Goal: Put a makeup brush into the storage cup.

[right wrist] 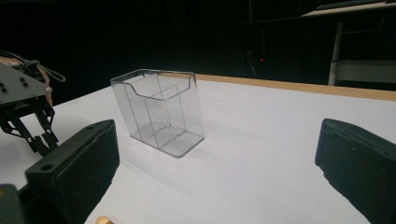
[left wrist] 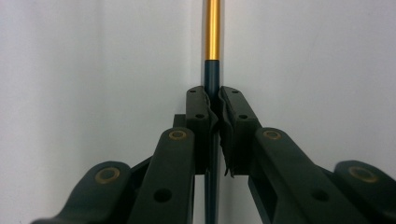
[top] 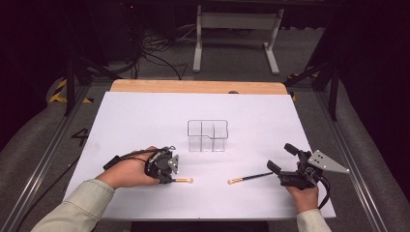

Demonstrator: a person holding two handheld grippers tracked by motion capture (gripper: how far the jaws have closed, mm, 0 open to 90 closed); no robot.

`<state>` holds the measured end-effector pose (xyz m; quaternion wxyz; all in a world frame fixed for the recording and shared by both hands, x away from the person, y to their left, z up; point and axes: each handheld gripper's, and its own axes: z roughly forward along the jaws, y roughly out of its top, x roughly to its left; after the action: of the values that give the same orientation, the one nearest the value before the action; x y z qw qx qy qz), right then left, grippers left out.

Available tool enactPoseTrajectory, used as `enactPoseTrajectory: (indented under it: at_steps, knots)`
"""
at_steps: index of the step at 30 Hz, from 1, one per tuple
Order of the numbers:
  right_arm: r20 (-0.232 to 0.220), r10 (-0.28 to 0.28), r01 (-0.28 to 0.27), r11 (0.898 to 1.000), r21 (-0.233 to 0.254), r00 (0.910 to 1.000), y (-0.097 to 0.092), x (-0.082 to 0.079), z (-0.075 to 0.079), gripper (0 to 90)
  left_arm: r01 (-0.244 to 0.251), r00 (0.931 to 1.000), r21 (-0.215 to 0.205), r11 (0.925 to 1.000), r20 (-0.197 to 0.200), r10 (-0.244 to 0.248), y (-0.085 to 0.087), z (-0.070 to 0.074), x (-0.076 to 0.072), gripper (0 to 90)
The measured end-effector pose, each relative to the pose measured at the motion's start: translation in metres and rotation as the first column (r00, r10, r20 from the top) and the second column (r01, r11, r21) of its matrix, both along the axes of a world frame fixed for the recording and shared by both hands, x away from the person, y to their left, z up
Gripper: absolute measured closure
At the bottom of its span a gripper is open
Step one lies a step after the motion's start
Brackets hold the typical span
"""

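Two thin brushes lie on the white sheet, each with a dark handle and a pale tip. My left gripper (top: 169, 179) points down at the left brush (top: 184, 180). In the left gripper view the left gripper (left wrist: 215, 100) is shut on the dark blue handle (left wrist: 211, 77), just below the gold ferrule (left wrist: 213, 28). The right brush (top: 249, 178) lies loose, its handle end close to my right gripper (top: 280, 155). The right gripper (right wrist: 219, 158) stands wide open with nothing between its jaws, facing a clear plastic organizer (right wrist: 159, 112).
The clear organizer (top: 207, 135), split into compartments, stands upright mid-table behind both brushes. A wooden table edge (top: 193, 87) runs along the far side of the white sheet (top: 145, 116). Metal rails flank the table. The left gripper (right wrist: 28, 112) shows far left in the right gripper view.
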<state>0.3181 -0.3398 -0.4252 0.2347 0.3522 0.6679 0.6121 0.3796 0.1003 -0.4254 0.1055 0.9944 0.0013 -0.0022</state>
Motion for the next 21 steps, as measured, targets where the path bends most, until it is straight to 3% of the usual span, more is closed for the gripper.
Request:
enactPoseTrajectory:
  at_steps: [12, 21]
  knots:
    - [-0.002, -0.003, 0.003, 1.000, -0.002, 1.0000, 0.000, 0.000, 0.000, 0.5, 0.000, 0.9999, -0.046, 0.9989, -0.014, -0.001, -0.002, 0.012, -0.002, 82.6]
    - [-0.005, -0.003, 0.003, 1.000, -0.004, 1.0000, 0.000, 0.000, -0.001, 0.6, -0.012, 0.9999, -0.137, 0.9905, -0.011, 0.010, -0.002, 0.025, -0.005, 82.6]
